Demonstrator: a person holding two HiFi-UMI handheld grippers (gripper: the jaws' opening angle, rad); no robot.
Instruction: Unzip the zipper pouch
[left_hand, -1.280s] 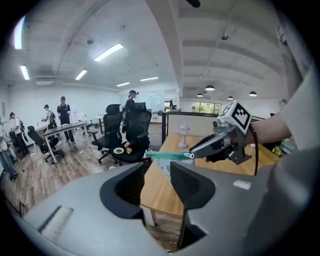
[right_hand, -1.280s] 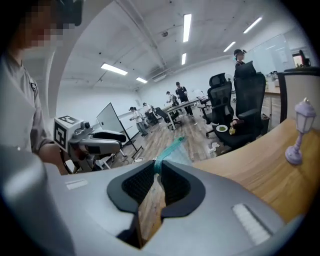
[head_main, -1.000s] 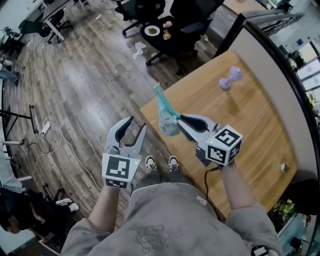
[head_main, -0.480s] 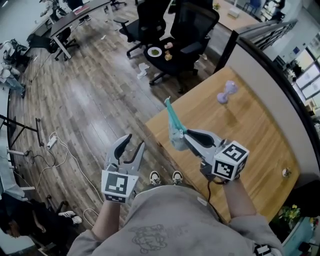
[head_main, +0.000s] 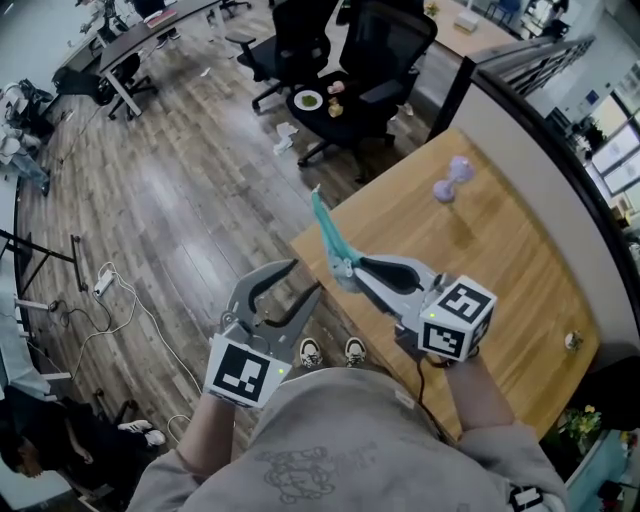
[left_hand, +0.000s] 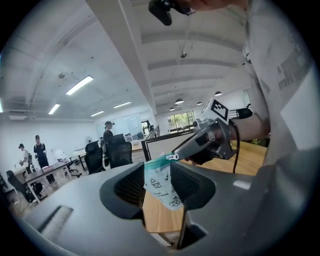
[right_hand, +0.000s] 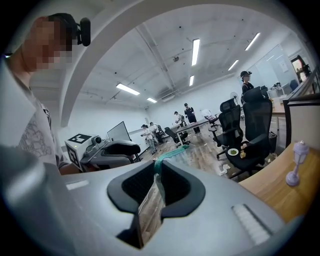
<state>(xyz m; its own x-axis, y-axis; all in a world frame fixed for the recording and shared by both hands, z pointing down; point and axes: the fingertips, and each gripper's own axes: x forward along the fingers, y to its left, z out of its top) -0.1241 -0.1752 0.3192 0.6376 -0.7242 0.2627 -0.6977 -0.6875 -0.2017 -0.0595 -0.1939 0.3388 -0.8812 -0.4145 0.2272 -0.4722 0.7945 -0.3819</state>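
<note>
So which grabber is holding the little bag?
The right gripper: its jaws are pinched shut on the zipper pouch. The left gripper has its jaws spread apart and is not clamping anything.

The person wears a grey short-sleeved shirt (head_main: 330, 450) with a faint darker print on the chest, and black-and-white trainers (head_main: 301, 351). The left tongs (head_main: 305, 277) and right tongs (head_main: 350, 270) are pale grey shells with black ribbed pads. Each carries a white block with black square markers, the left cube (head_main: 245, 370) and the right cube (head_main: 458, 315). A small green light seems to glow on each. A black cable (head_main: 418, 372) trails from the right tongs.
</note>
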